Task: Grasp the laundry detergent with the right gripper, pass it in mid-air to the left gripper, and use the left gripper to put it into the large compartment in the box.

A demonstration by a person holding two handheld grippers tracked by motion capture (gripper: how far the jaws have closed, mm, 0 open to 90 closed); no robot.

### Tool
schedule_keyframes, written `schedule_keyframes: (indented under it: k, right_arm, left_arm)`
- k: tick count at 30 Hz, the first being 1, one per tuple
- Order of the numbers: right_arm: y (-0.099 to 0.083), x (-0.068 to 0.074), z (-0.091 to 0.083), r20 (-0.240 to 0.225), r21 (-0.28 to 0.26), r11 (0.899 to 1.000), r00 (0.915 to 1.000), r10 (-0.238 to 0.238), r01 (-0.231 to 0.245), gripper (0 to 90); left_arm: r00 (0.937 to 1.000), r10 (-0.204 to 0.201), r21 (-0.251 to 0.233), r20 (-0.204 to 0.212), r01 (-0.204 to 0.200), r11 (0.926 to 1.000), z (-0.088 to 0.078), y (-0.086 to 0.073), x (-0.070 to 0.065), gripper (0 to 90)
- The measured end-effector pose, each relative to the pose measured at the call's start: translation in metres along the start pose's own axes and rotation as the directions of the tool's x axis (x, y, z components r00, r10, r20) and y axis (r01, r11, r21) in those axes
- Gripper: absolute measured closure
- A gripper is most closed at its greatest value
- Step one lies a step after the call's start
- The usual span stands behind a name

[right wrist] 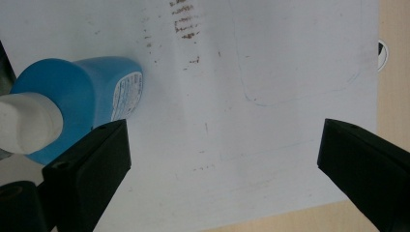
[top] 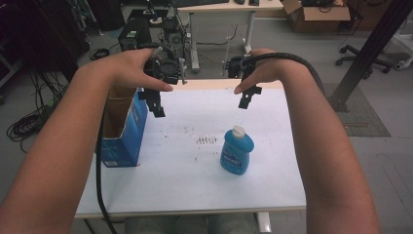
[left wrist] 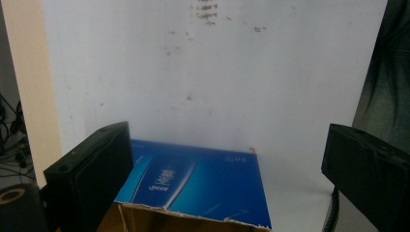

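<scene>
See white script on blue box [left wrist: 193,181] side, too blurred to read. Blue bottle [top: 236,152] front label and back label with fine print [right wrist: 126,92]: both unreadable to me.

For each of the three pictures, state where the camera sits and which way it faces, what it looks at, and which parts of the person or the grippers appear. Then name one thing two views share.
High view: above the person's side, facing forward and down on the white table; both forearms, left gripper, right gripper.
Left gripper view: rides the left gripper, looking down at the blue box; its open jaws.
Right gripper view: rides the right gripper, looking down at the blue bottle; its open jaws.
Shared: high and right gripper views both show the bottle.
</scene>
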State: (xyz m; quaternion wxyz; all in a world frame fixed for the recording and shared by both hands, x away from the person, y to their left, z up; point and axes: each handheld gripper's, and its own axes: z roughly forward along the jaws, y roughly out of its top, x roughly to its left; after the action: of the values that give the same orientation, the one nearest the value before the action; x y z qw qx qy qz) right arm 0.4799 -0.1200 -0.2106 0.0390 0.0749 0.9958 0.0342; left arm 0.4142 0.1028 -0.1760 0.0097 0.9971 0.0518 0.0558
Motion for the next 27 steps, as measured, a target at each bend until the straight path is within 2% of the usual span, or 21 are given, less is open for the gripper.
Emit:
schedule_keyframes:
  k: [4, 10, 13, 20, 27]
  right_arm:
    - [-0.004, 0.001, -0.001, 0.002, -0.007, 1.000, 1.0000, 0.004, -0.004, 4.6]
    - [-0.013, 0.003, -0.003, 0.003, -0.046, 0.999, 0.9997, 0.023, -0.023, 4.6]
    - [-0.023, 0.004, -0.008, -0.001, -0.088, 0.996, 0.9994, 0.034, -0.034, 4.6]
    - [-0.041, 0.013, -0.015, 0.001, -0.147, 0.988, 0.9990, 0.045, -0.044, 4.6]
    - [-0.063, 0.023, -0.020, 0.010, -0.178, 0.983, 0.9983, 0.058, -0.055, 4.6]
  left_arm:
    - [1.0000, 0.003, 0.004, 0.002, -0.003, 1.0000, 0.001, 0.001, 0.000, 4.7]
    - [1.0000, -0.006, 0.007, 0.001, 0.006, 1.0000, 0.003, 0.000, 0.001, 4.7]
    - [1.0000, -0.007, 0.006, 0.005, 0.007, 1.0000, 0.002, 0.000, 0.001, 4.7]
    - [1.0000, -0.001, 0.010, 0.006, 0.001, 0.9999, 0.004, 0.001, 0.003, 4.7]
    - [0.9999, 0.004, 0.003, 0.011, -0.004, 1.0000, 0.006, 0.004, 0.003, 4.7]
